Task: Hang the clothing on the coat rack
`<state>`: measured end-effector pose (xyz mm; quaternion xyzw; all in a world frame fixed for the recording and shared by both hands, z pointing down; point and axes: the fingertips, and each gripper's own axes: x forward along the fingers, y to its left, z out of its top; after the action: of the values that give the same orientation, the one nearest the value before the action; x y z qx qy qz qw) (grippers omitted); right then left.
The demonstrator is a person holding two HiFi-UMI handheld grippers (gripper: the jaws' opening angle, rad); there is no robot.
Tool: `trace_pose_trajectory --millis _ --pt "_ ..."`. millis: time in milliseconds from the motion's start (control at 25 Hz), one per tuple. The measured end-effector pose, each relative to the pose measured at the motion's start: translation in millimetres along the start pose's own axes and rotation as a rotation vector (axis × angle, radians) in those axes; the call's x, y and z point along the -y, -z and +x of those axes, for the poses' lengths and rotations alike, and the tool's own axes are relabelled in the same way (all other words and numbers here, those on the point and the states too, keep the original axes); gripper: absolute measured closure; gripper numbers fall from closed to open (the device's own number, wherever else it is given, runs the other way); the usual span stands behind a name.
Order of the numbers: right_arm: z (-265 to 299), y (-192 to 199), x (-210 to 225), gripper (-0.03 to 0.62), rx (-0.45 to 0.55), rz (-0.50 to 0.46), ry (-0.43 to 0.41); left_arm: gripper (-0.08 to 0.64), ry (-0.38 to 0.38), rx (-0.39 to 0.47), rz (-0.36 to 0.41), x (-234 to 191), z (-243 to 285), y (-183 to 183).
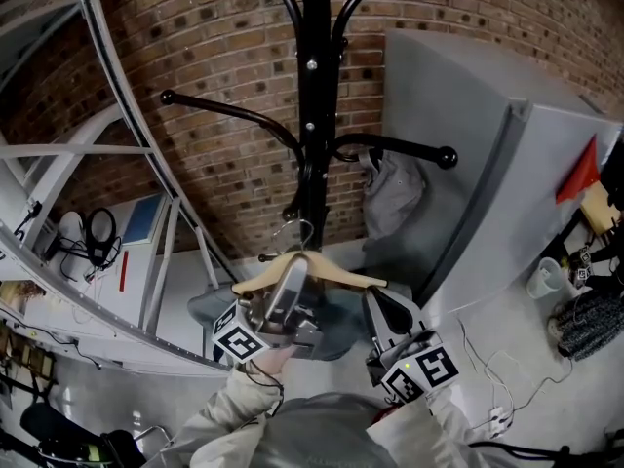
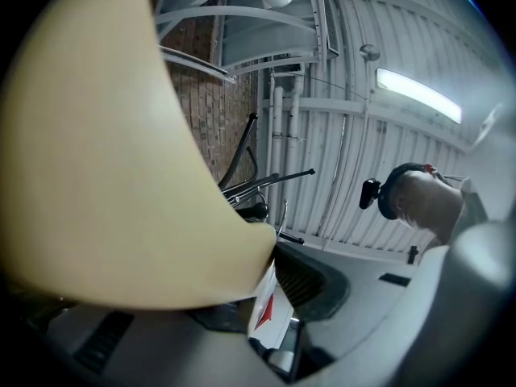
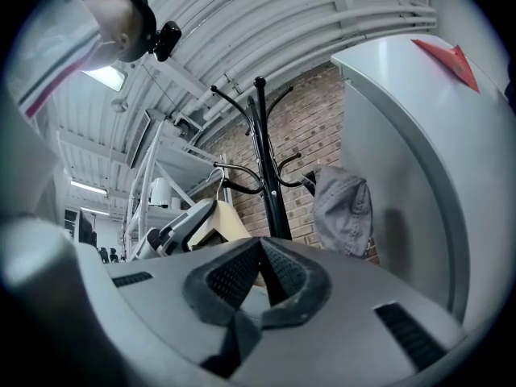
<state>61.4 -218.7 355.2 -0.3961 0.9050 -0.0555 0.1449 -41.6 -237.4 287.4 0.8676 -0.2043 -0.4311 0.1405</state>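
Observation:
My left gripper (image 1: pixel 291 283) is shut on the middle of a pale wooden hanger (image 1: pixel 336 273), whose metal hook (image 1: pixel 297 230) rises just in front of the black coat rack (image 1: pixel 312 115). Dark grey clothing (image 1: pixel 331 328) hangs from the hanger below the grippers. In the left gripper view the hanger (image 2: pixel 105 176) fills the left half. My right gripper (image 1: pixel 382 305) sits just right of the hanger, its jaws shut with nothing between them (image 3: pixel 260 272). The right gripper view shows the rack (image 3: pixel 270 176), the hanger (image 3: pixel 224 222) and a light grey garment (image 3: pixel 343 212) hanging on the rack's right arm.
A tall grey cabinet (image 1: pixel 507 183) with a red triangle mark stands right of the rack, against the brick wall (image 1: pixel 224 57). A white curved metal frame (image 1: pixel 127 115) and shelf with cables fill the left. A white mug (image 1: pixel 541 279) and wires lie at the right.

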Motion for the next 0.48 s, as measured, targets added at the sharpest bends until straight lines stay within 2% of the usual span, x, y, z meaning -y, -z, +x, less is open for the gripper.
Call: trace_pose_trajectory --millis 480 --pt "5 1 1 0.569 0.000 -0.007 0.002 0.459 -0.010 0.029 -0.012 -17 6 -8"
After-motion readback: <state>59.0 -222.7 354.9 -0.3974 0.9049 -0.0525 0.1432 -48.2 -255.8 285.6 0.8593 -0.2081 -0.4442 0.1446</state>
